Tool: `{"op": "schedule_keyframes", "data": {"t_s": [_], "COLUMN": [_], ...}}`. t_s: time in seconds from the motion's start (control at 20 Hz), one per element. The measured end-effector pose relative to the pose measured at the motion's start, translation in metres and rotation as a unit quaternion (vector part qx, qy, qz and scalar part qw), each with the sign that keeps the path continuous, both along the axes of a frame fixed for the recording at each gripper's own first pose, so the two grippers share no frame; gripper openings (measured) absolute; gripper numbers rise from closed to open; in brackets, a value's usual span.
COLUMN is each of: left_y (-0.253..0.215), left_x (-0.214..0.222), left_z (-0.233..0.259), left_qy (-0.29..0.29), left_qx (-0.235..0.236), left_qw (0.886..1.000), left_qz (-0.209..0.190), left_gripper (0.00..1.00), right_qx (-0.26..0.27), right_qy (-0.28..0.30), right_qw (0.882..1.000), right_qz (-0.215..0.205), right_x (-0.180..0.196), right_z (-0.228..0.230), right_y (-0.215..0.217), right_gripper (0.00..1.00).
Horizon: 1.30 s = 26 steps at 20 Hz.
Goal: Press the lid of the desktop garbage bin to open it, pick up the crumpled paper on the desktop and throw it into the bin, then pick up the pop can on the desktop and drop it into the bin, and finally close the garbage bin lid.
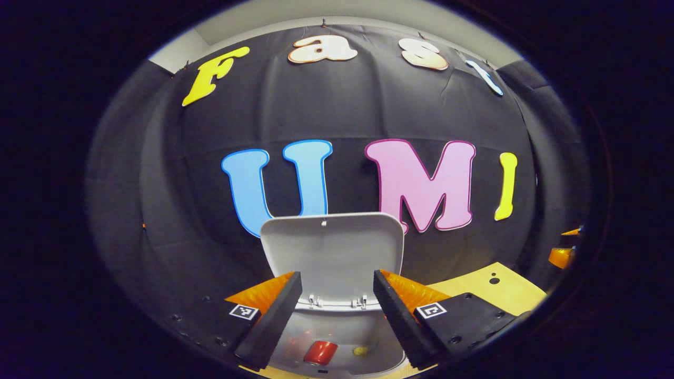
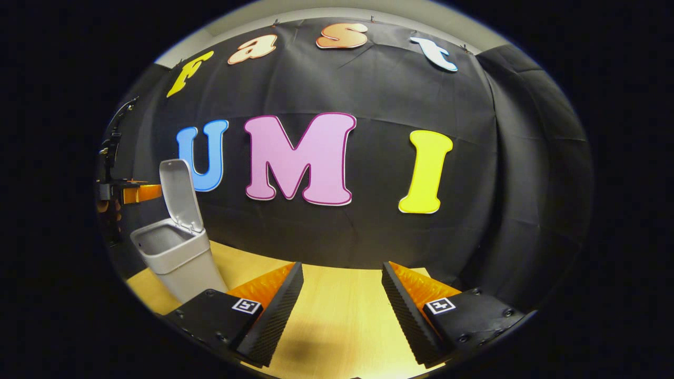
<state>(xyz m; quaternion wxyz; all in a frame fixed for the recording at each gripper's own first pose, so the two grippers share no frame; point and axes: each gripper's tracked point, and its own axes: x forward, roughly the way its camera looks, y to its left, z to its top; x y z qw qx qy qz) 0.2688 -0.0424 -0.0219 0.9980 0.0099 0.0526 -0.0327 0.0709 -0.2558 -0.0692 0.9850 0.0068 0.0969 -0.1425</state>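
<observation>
- Left gripper hangs directly over the open bin, looking down into it. Fingers apart, nothing between them: the pose of a release done above the mouth, so a dropped item falls inside rather than on the rim.
- Lid stands upright behind the opening, hinged at the back edge. Up like this, it leaves the mouth free for dropping; it also sits just ahead of the left fingers, within easy reach for pushing shut.
- At the bin's bottom lies a red can, on its side. Beside it a small yellowish scrap, likely the crumpled paper, though too small to be sure.
- Judgement: both items appear to be in, so closing the lid is what remains.
- Right gripper sits well apart from the bin, low over bare desk. Fingers apart, holding nothing; it looks parked out of the way.
- From the right gripper view the bin stands at the desk's left end, lid tilted up and slightly back. The left gripper shows just behind the lid, at lid height.
</observation>
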Motion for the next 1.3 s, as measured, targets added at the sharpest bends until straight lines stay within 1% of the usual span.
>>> {"op": "schedule_keyframes", "data": {"t_s": [0.15, 0.3, 0.55, 0.6, 0.65, 0.7, 0.85, 0.95, 1.05, 1.1, 1.2, 1.3], "left_y": [-0.004, -0.004, 0.014, 0.015, 0.015, 0.016, 0.011, 0.004, -0.005, -0.008, -0.006, -0.003], "left_x": [0.014, 0.029, 0.065, 0.074, 0.082, 0.09, 0.109, 0.111, 0.107, 0.101, 0.09, 0.07], "left_z": [0.038, 0.054, 0.07, 0.069, 0.069, 0.068, 0.056, 0.042, 0.042, 0.04, 0.036, 0.031], "left_qy": [-0.039, -0.051, -0.069, -0.068, -0.063, -0.06, -0.039, -0.016, -0.006, -0.001, 0.002, 0.008], "left_qx": [0.0, -0.011, -0.008, -0.009, -0.011, -0.015, -0.012, -0.006, -0.015, -0.018, -0.019, -0.023], "left_qw": [0.999, 0.998, 0.998, 0.998, 0.998, 0.998, 0.999, 0.999, 0.999, 0.999, 0.999, 0.999], "left_qz": [-0.011, -0.02, -0.004, -0.008, -0.01, -0.013, -0.025, -0.033, -0.044, -0.047, -0.044, -0.038], "left_gripper": [0.93, 0.9, 0.91, 0.91, 0.94, 0.91, 0.91, 0.91, 0.94, 0.93, 0.94, 0.94], "right_qx": [0.001, 0.009, 0.013, 0.018, 0.024, 0.029, 0.032, 0.028, 0.022, 0.024, 0.041, 0.047], "right_qy": [-0.001, 0.008, 0.038, 0.042, 0.045, 0.047, 0.049, 0.049, 0.056, 0.057, 0.065, 0.065], "right_qw": [1.0, 1.0, 0.999, 0.999, 0.999, 0.998, 0.998, 0.998, 0.998, 0.998, 0.997, 0.996], "right_qz": [0.009, 0.017, 0.021, 0.02, 0.019, 0.018, 0.012, 0.015, 0.016, 0.016, 0.022, 0.025], "right_x": [0.007, 0.009, 0.02, 0.023, 0.025, 0.028, 0.029, 0.027, 0.022, 0.021, 0.019, 0.019], "right_z": [0.002, -0.007, -0.031, -0.035, -0.037, -0.039, -0.041, -0.041, -0.043, -0.044, -0.05, -0.05], "right_y": [-0.001, 0.001, 0.001, -0.001, -0.001, -0.003, -0.005, -0.004, -0.004, -0.004, 0.002, 0.005], "right_gripper": [0.97, 0.97, 0.97, 0.97, 0.97, 0.97, 0.97, 0.97, 0.97, 0.97, 0.97, 0.97]}}
